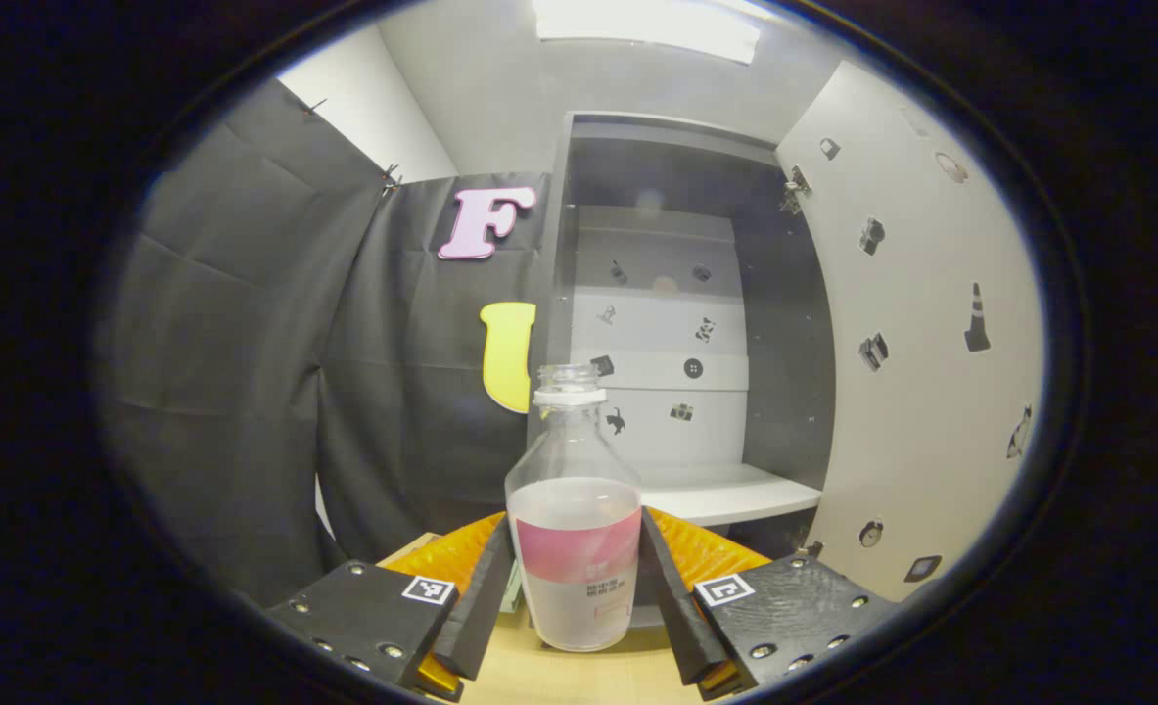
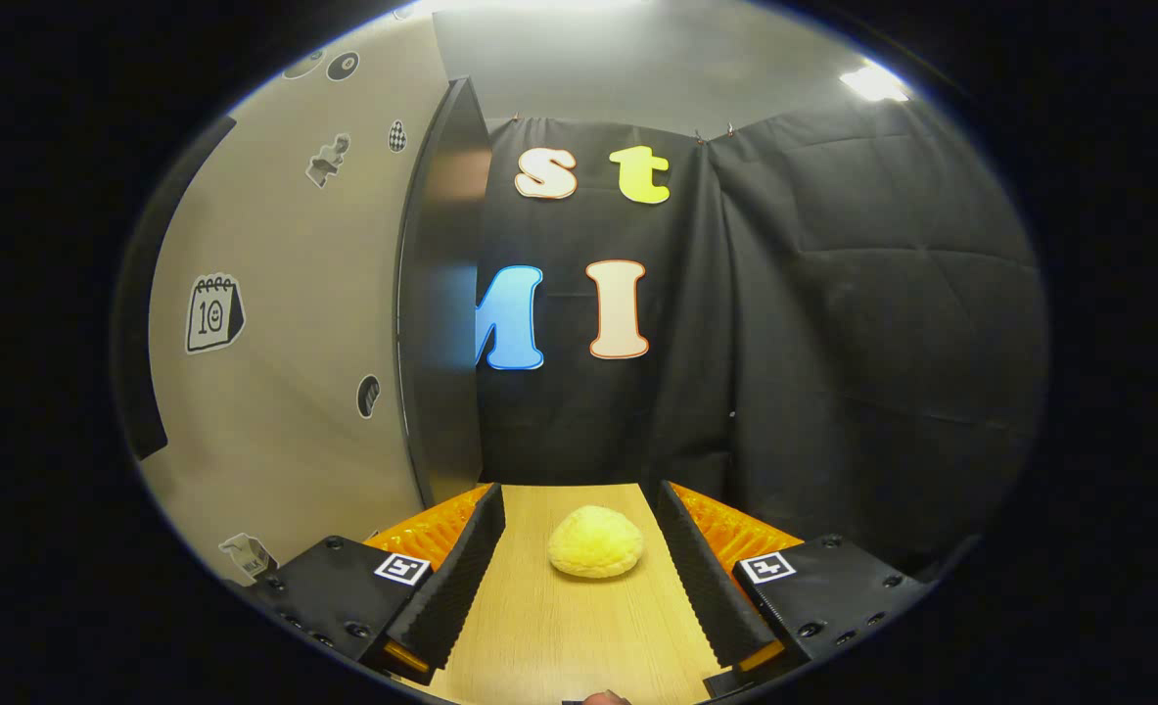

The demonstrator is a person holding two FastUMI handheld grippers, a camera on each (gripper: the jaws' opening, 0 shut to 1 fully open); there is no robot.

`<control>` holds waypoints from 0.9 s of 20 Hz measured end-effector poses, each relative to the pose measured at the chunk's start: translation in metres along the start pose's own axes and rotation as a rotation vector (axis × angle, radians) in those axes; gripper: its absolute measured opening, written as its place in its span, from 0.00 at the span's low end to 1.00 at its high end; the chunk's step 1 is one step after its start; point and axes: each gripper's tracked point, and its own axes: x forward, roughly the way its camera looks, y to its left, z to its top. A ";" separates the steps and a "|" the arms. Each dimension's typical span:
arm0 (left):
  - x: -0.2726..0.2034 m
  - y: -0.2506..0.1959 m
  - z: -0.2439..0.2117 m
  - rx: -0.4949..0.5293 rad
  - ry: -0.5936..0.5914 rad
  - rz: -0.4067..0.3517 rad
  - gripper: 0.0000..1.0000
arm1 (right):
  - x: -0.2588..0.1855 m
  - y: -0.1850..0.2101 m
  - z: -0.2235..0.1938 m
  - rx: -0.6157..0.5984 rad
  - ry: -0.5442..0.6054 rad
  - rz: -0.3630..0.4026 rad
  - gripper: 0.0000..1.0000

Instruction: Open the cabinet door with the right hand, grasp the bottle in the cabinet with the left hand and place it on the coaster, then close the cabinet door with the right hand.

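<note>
Wooden table (image 2: 559, 627) beside open cabinet door (image 1: 921, 343)

Clear bottle (image 1: 575, 519) wears a pink-and-white label; white cabinet door (image 1: 916, 323) at three o'clock carries black stickers; yellow bun-shaped thing (image 2: 595, 541) lies on pale woodgrain table (image 2: 559, 627).

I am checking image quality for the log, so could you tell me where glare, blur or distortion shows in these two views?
Left gripper view: a ceiling light blows out at the top; the fisheye bows the cabinet door; the bottle is sharp. Right gripper view: the door's edge curves and looks soft; a lamp glares upper right; the yellow lump is clear.
</note>
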 end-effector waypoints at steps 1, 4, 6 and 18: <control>-0.005 0.002 -0.006 0.002 0.004 0.006 0.72 | -0.001 -0.003 0.000 -0.001 -0.004 -0.002 0.99; -0.026 0.004 -0.023 0.015 0.020 0.012 0.72 | -0.004 -0.008 0.001 0.006 -0.011 -0.001 0.99; -0.038 0.004 -0.036 0.013 0.030 0.012 0.72 | -0.006 -0.010 -0.001 0.004 -0.012 0.003 0.94; -0.083 0.024 -0.136 -0.034 0.135 0.068 0.72 | -0.008 -0.016 -0.004 -0.023 -0.023 0.006 0.99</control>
